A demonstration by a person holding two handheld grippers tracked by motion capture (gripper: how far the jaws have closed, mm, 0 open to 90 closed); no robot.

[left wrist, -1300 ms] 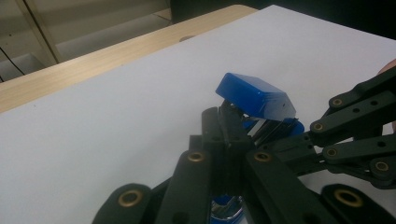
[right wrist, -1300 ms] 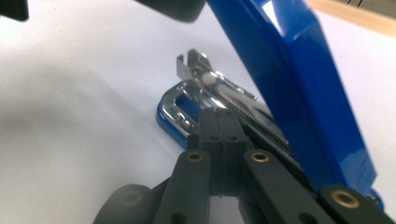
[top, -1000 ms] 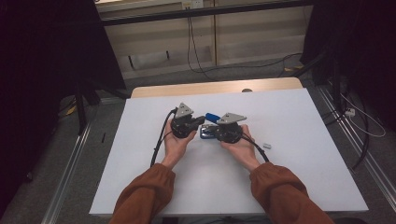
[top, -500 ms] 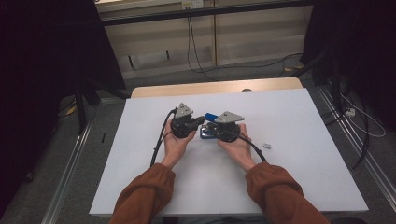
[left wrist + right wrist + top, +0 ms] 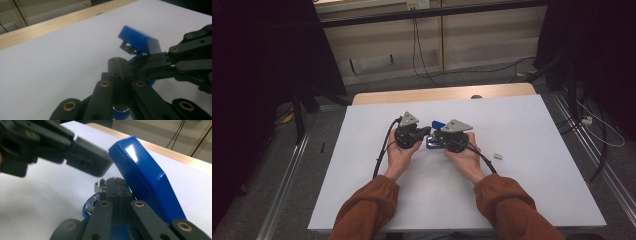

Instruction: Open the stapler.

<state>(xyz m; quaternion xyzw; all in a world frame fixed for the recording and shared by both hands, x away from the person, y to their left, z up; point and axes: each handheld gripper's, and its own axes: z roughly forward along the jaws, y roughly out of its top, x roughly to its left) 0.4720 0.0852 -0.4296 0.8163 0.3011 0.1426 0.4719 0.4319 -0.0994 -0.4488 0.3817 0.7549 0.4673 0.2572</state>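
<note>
Open white table all round, blue stapler wedged between both tongs (mid-table); small clip right

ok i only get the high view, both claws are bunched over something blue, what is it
observer: a blue stapler. In the right gripper view its top is swung up, well clear of the base.
operator: is the right claw open
observer: no, the right claw has its jaws pressed together, with the bare metal staple channel just beside the tips.
operator: and the left one
observer: the left claw is shut too in its own view, jaws meeting with nothing visible between the tips. The raised top sits beyond them, not touching.
</note>
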